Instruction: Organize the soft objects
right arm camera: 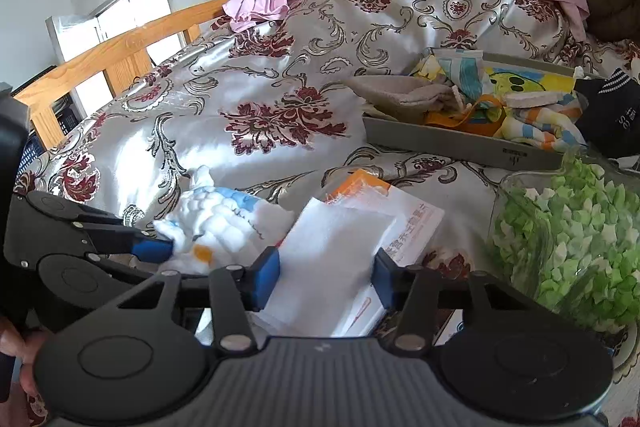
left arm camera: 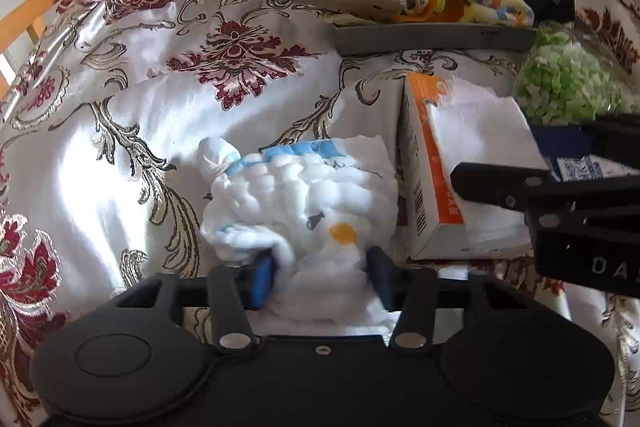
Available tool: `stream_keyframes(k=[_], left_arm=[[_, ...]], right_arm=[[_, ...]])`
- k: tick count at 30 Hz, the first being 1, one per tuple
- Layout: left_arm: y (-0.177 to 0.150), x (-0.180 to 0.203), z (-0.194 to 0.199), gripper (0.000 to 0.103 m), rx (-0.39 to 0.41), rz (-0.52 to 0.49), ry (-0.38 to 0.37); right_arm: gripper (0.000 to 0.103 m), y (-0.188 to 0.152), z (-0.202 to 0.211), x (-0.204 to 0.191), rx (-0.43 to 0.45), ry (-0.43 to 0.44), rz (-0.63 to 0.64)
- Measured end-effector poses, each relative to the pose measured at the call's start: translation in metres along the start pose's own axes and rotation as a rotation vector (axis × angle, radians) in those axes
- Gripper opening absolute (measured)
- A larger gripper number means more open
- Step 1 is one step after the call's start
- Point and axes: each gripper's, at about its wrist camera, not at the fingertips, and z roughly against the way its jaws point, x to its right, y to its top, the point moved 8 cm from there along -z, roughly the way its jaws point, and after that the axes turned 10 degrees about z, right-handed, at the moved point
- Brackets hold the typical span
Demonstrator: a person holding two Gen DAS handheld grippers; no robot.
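bedspread (left arm camera: 120, 155) bare left of cloth (left arm camera: 304, 195)

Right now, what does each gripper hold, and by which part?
The left gripper pinches the white quilted cloth at its near edge. The right gripper straddles the white pad on the orange box; grip uncertain.

Both grippers matte black w/ blue pads (left arm camera: 264, 277), silver screws; right gripper (right arm camera: 327, 277) has ribbed grey housing
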Motion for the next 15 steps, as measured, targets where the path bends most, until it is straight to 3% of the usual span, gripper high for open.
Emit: stream_keyframes(k=[4,8,15], left_arm=[[0.0,-0.001,0.001,0.034,0.001,0.041,-0.018],[0.003,-0.005,0.003,0.026,0.02,0.1,-0.032],[0.013,-0.01,0.01,0.022,0.105,0.153,-0.016]], right_arm=[[0.041,0.0,0.002,-0.005,0.005,0.002,0.01],[0.024,0.002,0.003,-0.014,0.017,0.0,0.056],[0.018,0.005,0.004,-0.022,0.036,-0.073,0.169]])
